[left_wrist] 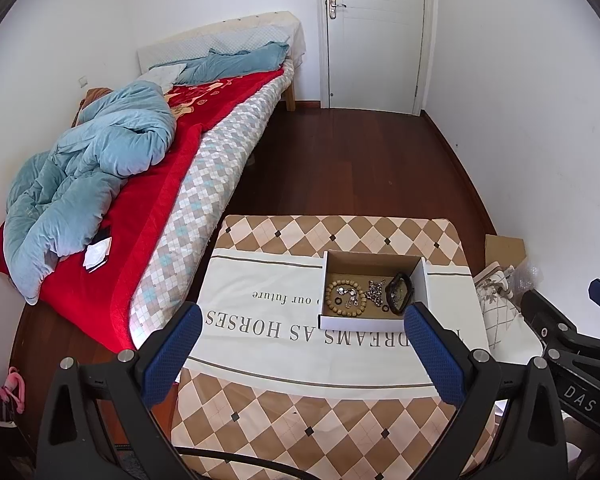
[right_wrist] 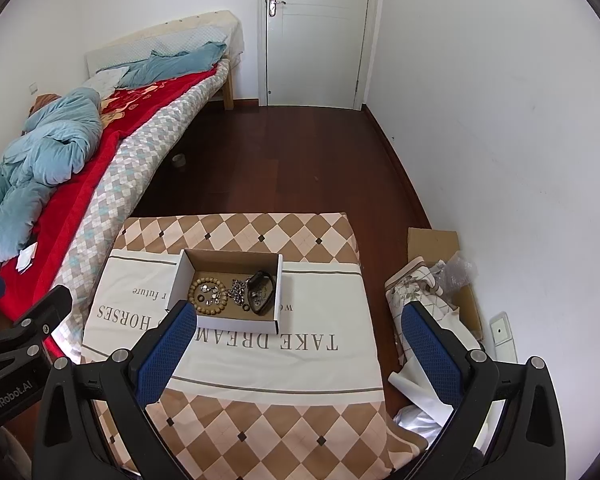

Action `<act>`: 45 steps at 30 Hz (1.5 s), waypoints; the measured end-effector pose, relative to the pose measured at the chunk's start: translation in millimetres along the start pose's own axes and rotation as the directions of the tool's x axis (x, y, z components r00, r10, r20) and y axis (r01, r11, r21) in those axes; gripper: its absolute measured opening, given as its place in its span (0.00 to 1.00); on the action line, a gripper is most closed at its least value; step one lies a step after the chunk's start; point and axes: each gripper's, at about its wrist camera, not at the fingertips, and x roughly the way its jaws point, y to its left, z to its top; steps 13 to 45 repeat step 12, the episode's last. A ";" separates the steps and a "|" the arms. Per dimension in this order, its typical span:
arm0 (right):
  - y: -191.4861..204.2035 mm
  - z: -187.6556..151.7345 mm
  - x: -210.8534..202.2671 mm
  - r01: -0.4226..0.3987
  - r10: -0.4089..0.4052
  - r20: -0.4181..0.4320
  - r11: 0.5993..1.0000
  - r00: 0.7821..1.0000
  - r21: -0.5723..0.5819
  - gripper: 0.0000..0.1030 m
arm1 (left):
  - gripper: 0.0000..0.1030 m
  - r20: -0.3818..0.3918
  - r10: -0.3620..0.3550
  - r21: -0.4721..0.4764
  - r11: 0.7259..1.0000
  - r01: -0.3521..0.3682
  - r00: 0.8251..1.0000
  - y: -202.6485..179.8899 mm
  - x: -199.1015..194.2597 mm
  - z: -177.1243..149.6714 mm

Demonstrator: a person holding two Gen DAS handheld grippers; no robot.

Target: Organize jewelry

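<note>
An open cardboard box (left_wrist: 420, 280) sits on a cloth-covered table (left_wrist: 300, 400); it also shows in the right wrist view (right_wrist: 176, 276). Inside lie a wooden bead bracelet (left_wrist: 332, 286) (right_wrist: 198, 282), small silver pieces (left_wrist: 350, 294) (right_wrist: 214, 294), a metal chain (left_wrist: 374, 290) (right_wrist: 238, 292) and a black bracelet (left_wrist: 398, 294) (right_wrist: 262, 292). My left gripper (left_wrist: 304, 314) is open and empty, held above the table in front of the box. My right gripper (right_wrist: 300, 312) is open and empty, right of the left one.
A bed (left_wrist: 188, 168) with a red blanket and a blue quilt stands to the left. Dark wooden floor (left_wrist: 340, 168) runs to a closed white door (left_wrist: 376, 32). Cardboard and bags (right_wrist: 436, 280) lie by the right wall.
</note>
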 end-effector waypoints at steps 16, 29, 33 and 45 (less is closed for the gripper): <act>-2.4 2.0 0.1 -0.001 0.001 -0.002 1.000 1.000 -0.002 1.00 | 1.00 0.002 0.005 -0.003 1.000 -0.005 1.000 -0.4 -2.3 0.7; -2.4 2.0 0.1 -0.001 0.001 -0.002 1.000 1.000 -0.002 1.00 | 1.00 0.002 0.005 -0.003 1.000 -0.005 1.000 -0.4 -2.3 0.7; -2.4 2.0 0.1 -0.001 0.001 -0.002 1.000 1.000 -0.002 1.00 | 1.00 0.002 0.005 -0.003 1.000 -0.005 1.000 -0.4 -2.3 0.7; -2.4 2.0 0.1 -0.001 0.001 -0.002 1.000 1.000 -0.002 1.00 | 1.00 0.002 0.005 -0.003 1.000 -0.005 1.000 -0.4 -2.3 0.7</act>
